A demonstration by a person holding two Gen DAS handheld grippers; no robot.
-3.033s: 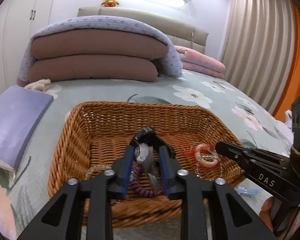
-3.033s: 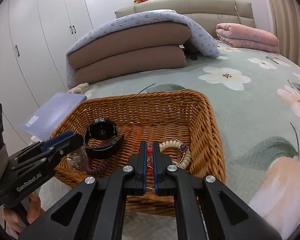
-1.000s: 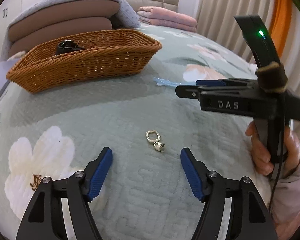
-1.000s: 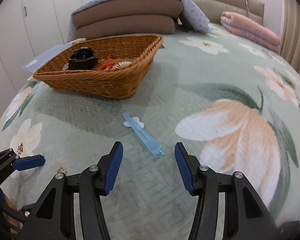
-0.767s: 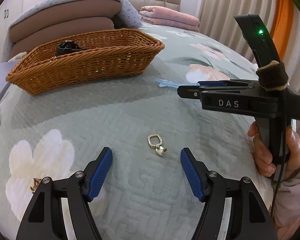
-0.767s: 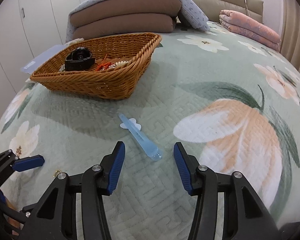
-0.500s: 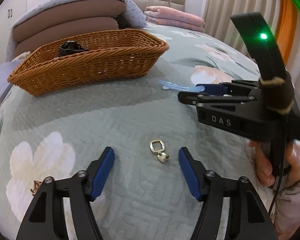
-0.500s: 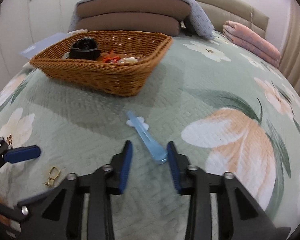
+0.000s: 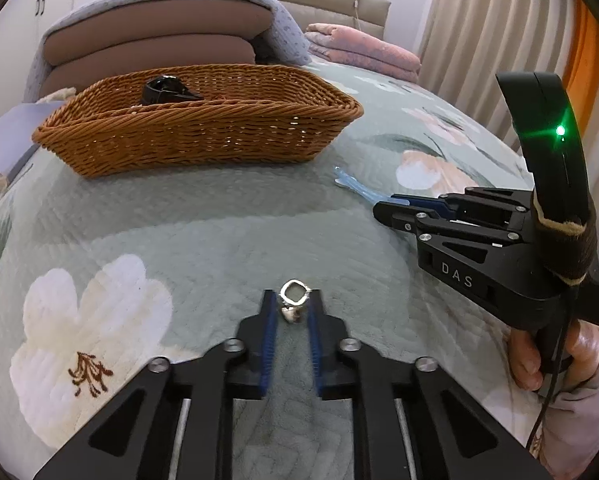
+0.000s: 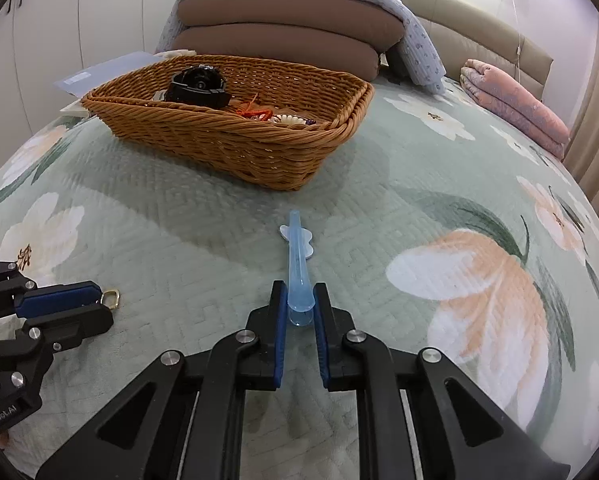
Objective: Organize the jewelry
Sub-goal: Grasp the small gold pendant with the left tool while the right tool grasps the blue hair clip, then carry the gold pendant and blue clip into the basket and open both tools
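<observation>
Both sets of jaws just closed. Left gripper (image 9: 293, 307) now pinched onto the small gold pendant (image 9: 292, 304), where a second ago blue pads stood wide on either side of it, pendant lying free on the quilt. Right gripper (image 10: 299, 304) likewise narrowed onto the near end of the pale blue hair clip (image 10: 298, 276), jaws having just been closing with the clip between them; pads against its sides, far end with the flower trim resting on the bedspread (image 10: 379, 216). Both pieces probably secured and ready to lift, neither raised yet. Seen from the left view, right gripper (image 9: 393, 210) low at the clip, a hand (image 9: 555, 356) on its handle. Further out, wicker basket (image 10: 235, 136) well apart from both, already holding a black watch (image 10: 198, 87), red cord and pale beads. Likely next: carry both across and drop them in.
</observation>
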